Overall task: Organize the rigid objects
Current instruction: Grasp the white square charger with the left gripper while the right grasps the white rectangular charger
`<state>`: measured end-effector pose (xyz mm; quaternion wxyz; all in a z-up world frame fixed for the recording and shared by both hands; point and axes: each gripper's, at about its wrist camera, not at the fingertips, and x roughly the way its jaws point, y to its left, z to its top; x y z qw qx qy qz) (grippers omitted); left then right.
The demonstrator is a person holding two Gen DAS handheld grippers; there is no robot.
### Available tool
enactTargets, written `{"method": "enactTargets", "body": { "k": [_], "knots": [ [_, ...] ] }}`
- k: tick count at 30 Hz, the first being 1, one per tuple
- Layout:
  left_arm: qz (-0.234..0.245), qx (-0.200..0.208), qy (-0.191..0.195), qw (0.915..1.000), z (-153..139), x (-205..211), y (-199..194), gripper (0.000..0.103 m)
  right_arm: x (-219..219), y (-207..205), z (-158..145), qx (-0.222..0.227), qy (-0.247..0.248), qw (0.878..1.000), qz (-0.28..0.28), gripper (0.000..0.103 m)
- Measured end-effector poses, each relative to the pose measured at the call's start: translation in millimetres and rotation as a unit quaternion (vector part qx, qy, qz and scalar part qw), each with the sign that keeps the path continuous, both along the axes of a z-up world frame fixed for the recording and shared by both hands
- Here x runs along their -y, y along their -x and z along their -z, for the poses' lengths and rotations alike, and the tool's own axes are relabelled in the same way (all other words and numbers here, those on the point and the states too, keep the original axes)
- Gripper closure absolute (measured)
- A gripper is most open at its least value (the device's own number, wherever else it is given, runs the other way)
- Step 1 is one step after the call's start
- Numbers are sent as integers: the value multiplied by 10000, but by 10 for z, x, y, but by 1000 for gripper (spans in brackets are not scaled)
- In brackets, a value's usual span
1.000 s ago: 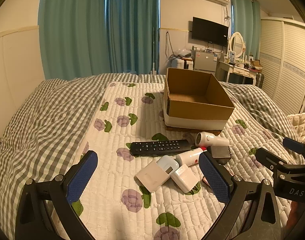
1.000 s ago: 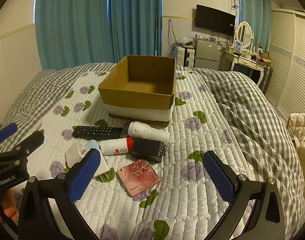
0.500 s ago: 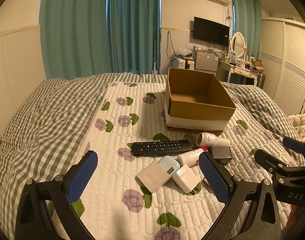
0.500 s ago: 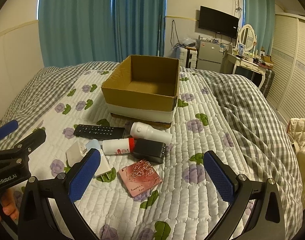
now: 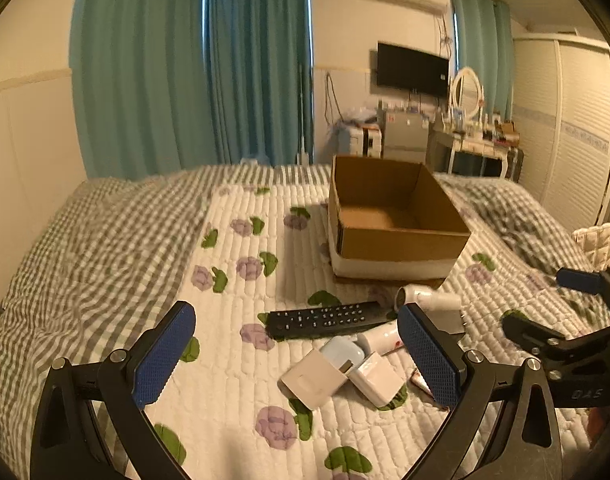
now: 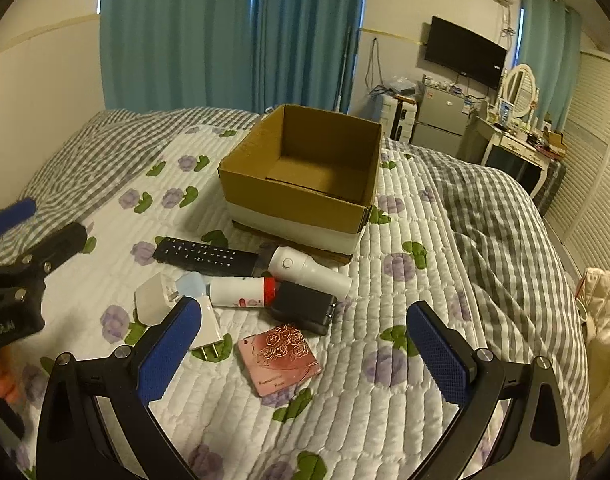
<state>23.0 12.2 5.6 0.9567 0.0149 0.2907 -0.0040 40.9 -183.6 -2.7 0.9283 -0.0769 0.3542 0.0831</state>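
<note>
Remote control (image 5: 323,319) lies on the quilt at 12 o'clock from the left gripper (image 5: 301,356), long axis crosswise, below the cardboard box (image 5: 397,216). Left gripper is nearer. Right gripper (image 6: 305,348) likewise gapes empty.

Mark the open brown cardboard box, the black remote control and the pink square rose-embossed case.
open brown cardboard box (image 6: 293,196): right wrist view, on its near outer wall.
black remote control (image 6: 205,258): right wrist view, on the keypad's middle.
pink square rose-embossed case (image 6: 279,358): right wrist view, on the lid's centre.
</note>
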Motion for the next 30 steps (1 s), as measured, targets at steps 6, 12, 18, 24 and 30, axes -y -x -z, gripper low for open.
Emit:
{"method": "enactTargets", "body": {
  "k": [6, 12, 18, 24, 30],
  "knots": [
    [41, -897, -96, 9959, 484, 42, -384, 2, -36, -252, 197, -252, -65, 9996, -136, 0],
    [123, -1644, -589, 9846, 1006, 166, -552, 16, -56, -409, 523, -677, -184, 9973, -197, 0],
    [416, -2037, -615, 9762, 1255, 209, -591, 16, -8, -479, 683, -914, -344, 9951, -160, 0],
    [493, -1859, -407, 9805, 1233, 196, -701, 29, 36, -515, 755, -1031, -496, 9934, -93, 0],
    [713, -1766, -491, 9805, 1186, 258, -671, 39, -20, -506, 740, -1017, -379, 9940, -107, 0]
  ]
}}
